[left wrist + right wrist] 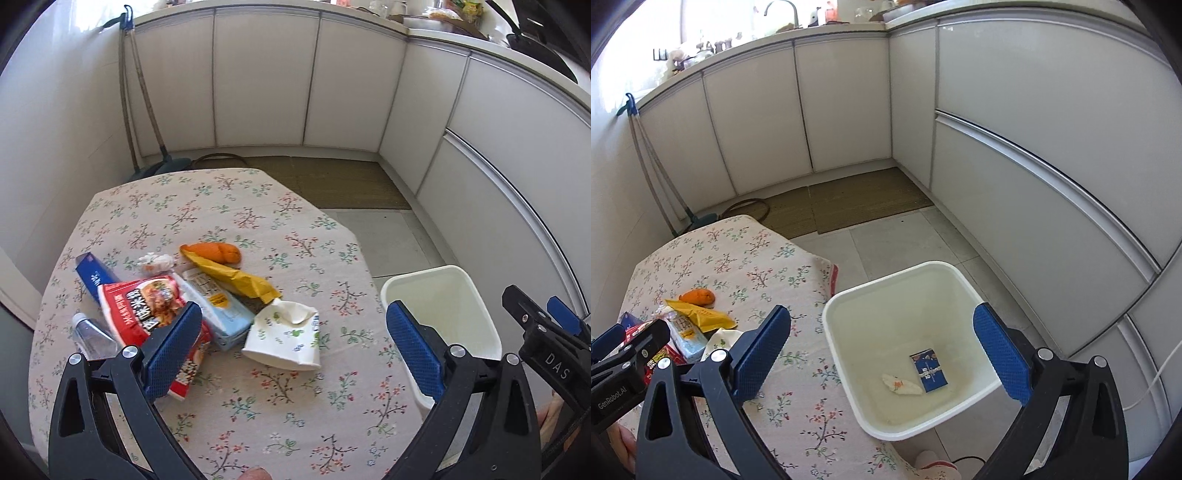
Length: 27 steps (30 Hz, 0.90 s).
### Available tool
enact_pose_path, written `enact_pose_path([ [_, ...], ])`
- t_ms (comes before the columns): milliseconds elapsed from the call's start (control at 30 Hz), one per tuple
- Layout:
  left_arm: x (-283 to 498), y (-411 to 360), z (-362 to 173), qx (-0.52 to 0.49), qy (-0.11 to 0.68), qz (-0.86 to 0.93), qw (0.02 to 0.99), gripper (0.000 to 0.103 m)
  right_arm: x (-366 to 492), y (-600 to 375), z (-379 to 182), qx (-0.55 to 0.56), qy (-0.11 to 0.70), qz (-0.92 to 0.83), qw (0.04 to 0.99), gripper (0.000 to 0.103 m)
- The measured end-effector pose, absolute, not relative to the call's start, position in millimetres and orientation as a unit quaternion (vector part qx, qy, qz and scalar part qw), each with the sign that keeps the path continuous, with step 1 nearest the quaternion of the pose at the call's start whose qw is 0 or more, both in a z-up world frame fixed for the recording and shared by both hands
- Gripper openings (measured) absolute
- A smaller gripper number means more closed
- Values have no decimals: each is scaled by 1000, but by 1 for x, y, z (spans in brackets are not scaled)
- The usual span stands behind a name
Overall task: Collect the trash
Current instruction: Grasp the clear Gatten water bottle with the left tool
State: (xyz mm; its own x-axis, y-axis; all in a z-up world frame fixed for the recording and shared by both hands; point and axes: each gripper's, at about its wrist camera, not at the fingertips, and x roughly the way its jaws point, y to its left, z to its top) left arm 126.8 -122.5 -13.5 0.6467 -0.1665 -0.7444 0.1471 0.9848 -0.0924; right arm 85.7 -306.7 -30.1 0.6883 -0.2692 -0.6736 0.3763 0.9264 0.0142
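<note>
On the flowered tablecloth (236, 402) lies a heap of trash: a red snack bag (147, 306), a pale blue carton (218, 310), a yellow wrapper (236, 277), an orange peel (218, 252), a crumpled paper cup (286, 336), a clear small bottle (90, 334), a blue box (92, 275). My left gripper (291, 343) hangs open above the cup, holding nothing. The white bin (897, 332) stands beside the table; a blue packet (929, 371) and a white scrap (901, 384) lie inside. My right gripper (882, 343) is open over the bin's near rim, empty.
White cabinets (842, 103) wrap around the back and right. A woven mat (849, 203) lies on the tiled floor. Broom handles (138, 110) lean in the left corner. The right gripper (546, 332) shows at the left wrist view's right edge.
</note>
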Motion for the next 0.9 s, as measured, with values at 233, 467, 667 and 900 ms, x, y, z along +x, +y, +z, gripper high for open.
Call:
enact_pose_path([
  [233, 129, -53, -17, -44, 419, -14, 907, 96, 109, -252, -32, 54, 357, -134, 923, 96],
  [467, 128, 36, -41, -122, 444, 85, 884, 96, 128, -204, -38, 36, 365, -95, 925, 96],
  [667, 127, 104, -78, -211, 492, 137, 834, 96, 144, -165, -46, 18, 373, -64, 926, 96],
  [900, 132, 139, -115, -318, 514, 133, 785, 94, 159, -135, -56, 11, 385, -35, 922, 96],
])
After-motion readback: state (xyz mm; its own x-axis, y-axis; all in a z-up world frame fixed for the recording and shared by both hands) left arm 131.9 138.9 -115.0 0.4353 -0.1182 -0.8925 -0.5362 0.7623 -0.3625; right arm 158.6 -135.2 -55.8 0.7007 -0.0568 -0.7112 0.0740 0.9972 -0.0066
